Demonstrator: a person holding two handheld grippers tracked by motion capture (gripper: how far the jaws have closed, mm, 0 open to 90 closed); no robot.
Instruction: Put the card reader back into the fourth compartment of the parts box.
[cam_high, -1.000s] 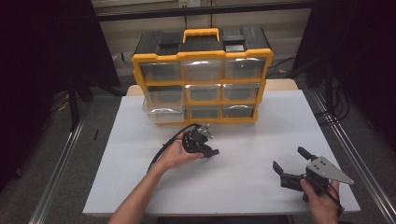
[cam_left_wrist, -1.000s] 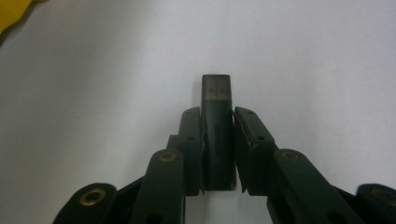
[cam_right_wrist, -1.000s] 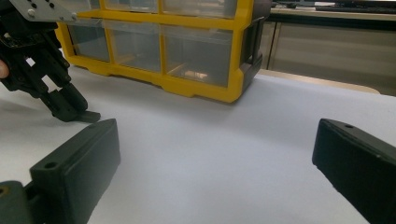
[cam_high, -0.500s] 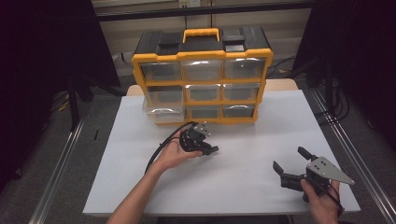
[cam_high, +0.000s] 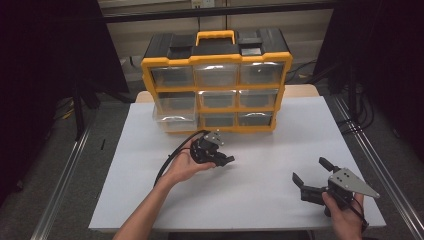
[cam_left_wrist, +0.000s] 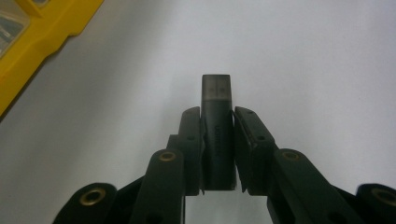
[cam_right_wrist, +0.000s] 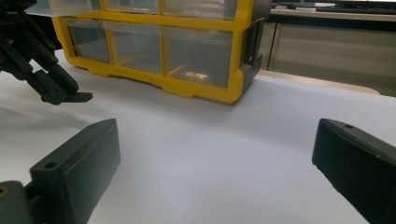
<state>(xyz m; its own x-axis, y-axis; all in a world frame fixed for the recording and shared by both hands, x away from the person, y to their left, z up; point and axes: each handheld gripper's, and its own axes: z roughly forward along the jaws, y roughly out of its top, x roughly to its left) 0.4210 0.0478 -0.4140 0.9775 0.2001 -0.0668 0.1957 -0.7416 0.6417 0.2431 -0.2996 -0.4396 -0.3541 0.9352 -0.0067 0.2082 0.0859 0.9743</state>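
Two grippers differ: left gripper (cam_left_wrist: 217, 149) clamps a small dark rectangular stick (cam_left_wrist: 216, 135), best carried level, while right gripper (cam_high: 314, 177) waits wide open.

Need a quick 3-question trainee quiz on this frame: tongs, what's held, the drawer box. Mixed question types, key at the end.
1. True or false: the left tongs are shut on a small dark stick.
2. How do the right tongs stand? A) shut on a drawer B) open and holding nothing C) shut on a cable
3. Fill in: in the yellow organiser, the drawer that sticks out toward the person is at the ____ end of the rows, seen in the high view.

Key
1. True: the stick sits between both jaws, its tip past them, above the white table.
2. B: the jaws stand wide apart near the table's right front.
3. Left: the clear drawer juts forward there.
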